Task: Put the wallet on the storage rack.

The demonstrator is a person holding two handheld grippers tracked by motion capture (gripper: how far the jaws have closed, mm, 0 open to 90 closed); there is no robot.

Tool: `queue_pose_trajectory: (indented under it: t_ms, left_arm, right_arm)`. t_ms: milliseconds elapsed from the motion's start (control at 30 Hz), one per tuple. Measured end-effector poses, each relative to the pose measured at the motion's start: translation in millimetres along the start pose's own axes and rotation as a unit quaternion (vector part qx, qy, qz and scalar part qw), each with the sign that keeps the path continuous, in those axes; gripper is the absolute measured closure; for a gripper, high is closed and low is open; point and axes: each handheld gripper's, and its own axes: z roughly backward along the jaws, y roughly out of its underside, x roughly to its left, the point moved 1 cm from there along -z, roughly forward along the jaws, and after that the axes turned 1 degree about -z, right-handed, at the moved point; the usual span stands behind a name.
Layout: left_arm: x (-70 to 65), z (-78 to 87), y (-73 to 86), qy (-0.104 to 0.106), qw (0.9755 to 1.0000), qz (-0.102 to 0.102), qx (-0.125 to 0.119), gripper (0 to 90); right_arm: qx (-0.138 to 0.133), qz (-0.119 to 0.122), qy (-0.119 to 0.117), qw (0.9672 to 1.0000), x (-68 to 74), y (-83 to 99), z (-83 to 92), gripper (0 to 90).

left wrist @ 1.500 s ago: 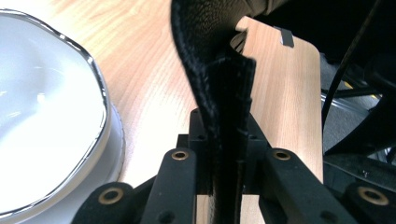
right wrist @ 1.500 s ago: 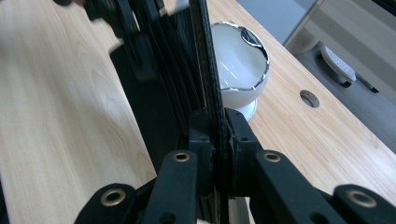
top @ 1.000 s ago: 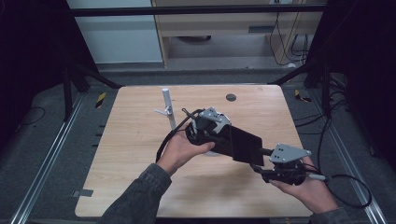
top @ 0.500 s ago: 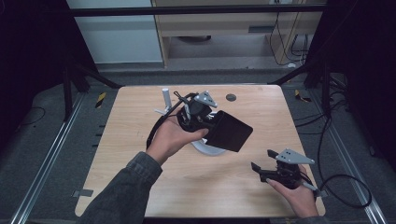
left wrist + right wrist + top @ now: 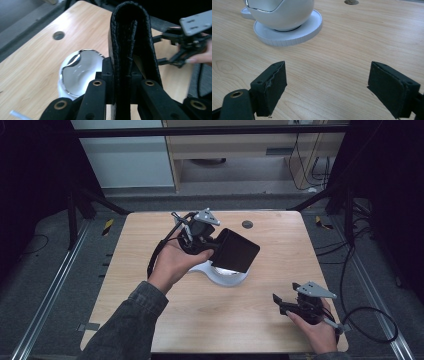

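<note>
A black leather wallet [image 5: 239, 251] hangs over the middle of the table, and my left gripper [image 5: 216, 247] is shut on its left edge. In the left gripper view the folded wallet [image 5: 130, 37] stands upright between the jaws of my left gripper [image 5: 122, 77]. Below it sits a white rounded dish with a chrome rim [image 5: 225, 276] on a round white base [image 5: 287, 37]. My right gripper [image 5: 279, 305] is low over the front right of the table. Its jaws have just been opening, and my right gripper [image 5: 327, 85] now stands open with only bare wood between the pads.
The wooden table [image 5: 150, 245] has a small round hole [image 5: 247, 224] near its back edge. Black cables trail off the right side onto the floor [image 5: 370, 320]. Metal rails run along the floor on both sides.
The left hand has lifted the wallet up and toward the back left. The right gripper has come away from the wallet's corner, sunk toward the table and spread its jaws.
</note>
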Motion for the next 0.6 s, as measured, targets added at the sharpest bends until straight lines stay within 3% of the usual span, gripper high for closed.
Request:
queue_pose_trajectory:
  t_ms: [133,333,600]
  left_arm:
    - [6.7,-2.7,4.7,-0.019,0.9998,0.011,-0.004,80.7]
    - [16.0,-4.9,11.3,-0.03,0.9992,0.026,-0.006,80.7]
    - [19.9,-19.4,20.1,-0.046,0.9986,0.022,0.015,80.6]
  right_arm:
    - [0.002,0.003,0.001,1.0,0.1,0.5,0.1,15.4]
    - [0.011,0.004,-0.003,0.9999,-0.2,2.7,-2.6,15.4]
    - [0.016,0.008,-0.004,0.9998,1.2,3.6,-3.2,15.3]
